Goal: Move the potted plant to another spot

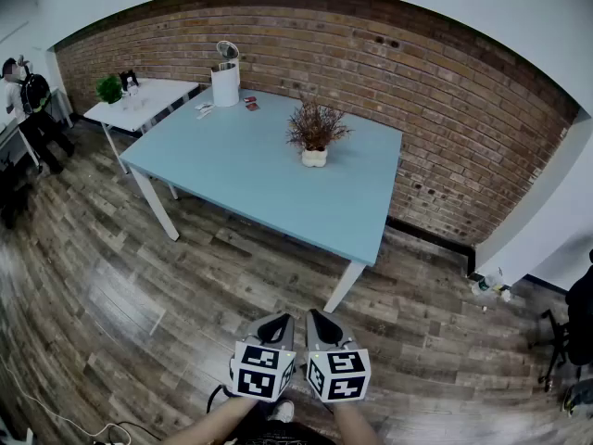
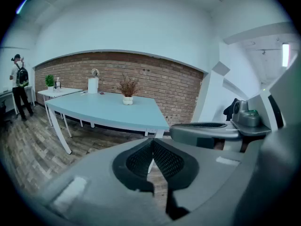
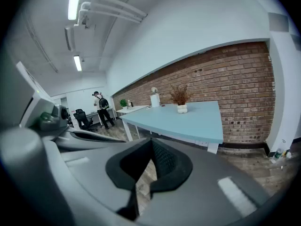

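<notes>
The potted plant point(image 1: 315, 134), dry reddish-brown twigs in a small white pot, stands toward the far right of the light blue table point(image 1: 250, 179). It also shows in the left gripper view as the plant point(image 2: 128, 89) and in the right gripper view as the plant point(image 3: 180, 98), far off in both. My left gripper point(image 1: 282, 324) and right gripper point(image 1: 318, 319) are held side by side low in the head view, over the wooden floor and well short of the table. Both sets of jaws are shut with nothing between them.
A white cylindrical container point(image 1: 225, 82) with a round mirror behind it stands at the table's far left corner, small items beside it. A white side table point(image 1: 139, 103) with a green plant point(image 1: 109, 88) adjoins on the left. A person with a backpack point(image 1: 35, 95) stands far left. The brick wall point(image 1: 435, 109) runs behind.
</notes>
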Tool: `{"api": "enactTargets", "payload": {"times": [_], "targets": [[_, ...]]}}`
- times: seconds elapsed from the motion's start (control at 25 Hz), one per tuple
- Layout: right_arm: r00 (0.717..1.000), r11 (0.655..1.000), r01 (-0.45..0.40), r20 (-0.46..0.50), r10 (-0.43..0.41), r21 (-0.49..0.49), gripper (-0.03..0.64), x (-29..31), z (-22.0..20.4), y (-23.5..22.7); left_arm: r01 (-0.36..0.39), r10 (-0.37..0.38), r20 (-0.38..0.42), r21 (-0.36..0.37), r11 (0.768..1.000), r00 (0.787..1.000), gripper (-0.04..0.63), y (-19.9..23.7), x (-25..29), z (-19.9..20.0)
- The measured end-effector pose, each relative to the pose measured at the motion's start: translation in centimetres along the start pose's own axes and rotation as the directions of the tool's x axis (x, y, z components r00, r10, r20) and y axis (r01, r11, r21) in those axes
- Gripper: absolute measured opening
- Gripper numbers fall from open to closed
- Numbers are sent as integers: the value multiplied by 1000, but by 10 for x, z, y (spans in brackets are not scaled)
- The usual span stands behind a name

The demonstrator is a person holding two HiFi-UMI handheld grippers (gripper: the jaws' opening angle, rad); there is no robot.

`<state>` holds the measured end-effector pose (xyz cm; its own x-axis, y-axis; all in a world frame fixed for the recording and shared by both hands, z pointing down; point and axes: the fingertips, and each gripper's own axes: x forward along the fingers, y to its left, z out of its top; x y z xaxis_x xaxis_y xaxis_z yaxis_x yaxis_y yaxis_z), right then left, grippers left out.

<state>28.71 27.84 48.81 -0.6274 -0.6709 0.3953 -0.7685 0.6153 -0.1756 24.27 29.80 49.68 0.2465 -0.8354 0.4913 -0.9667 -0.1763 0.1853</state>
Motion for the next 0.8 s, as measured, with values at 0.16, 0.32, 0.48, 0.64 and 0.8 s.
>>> {"api": "enactTargets", "payload": {"times": [0.16, 0.32, 0.48, 0.64, 0.8], "targets": [[1000, 1000, -1, 0, 1, 2, 5, 4, 2, -4, 0, 0, -3, 2, 1000, 1000, 2, 1, 5, 2], [1000, 1000, -2, -10, 2, -9, 5, 14, 3, -8, 4, -4, -4, 4, 1000, 1000, 1, 6, 14, 4], [1000, 1000, 3, -6, -3, -15, 5, 28, 7, -16, 10, -10, -6, 4, 1000, 1000, 2, 14, 30, 9], [1000, 1000, 21, -1, -21, -12, 5, 49, 17, -28, 19, -19, -5, 3, 1000, 1000, 2, 25, 50, 20], [999, 999, 34, 0, -34, -18, 6, 75, 29, -38, 25, -25, -5, -2, 1000, 1000, 2, 42, 71, 35]]}}
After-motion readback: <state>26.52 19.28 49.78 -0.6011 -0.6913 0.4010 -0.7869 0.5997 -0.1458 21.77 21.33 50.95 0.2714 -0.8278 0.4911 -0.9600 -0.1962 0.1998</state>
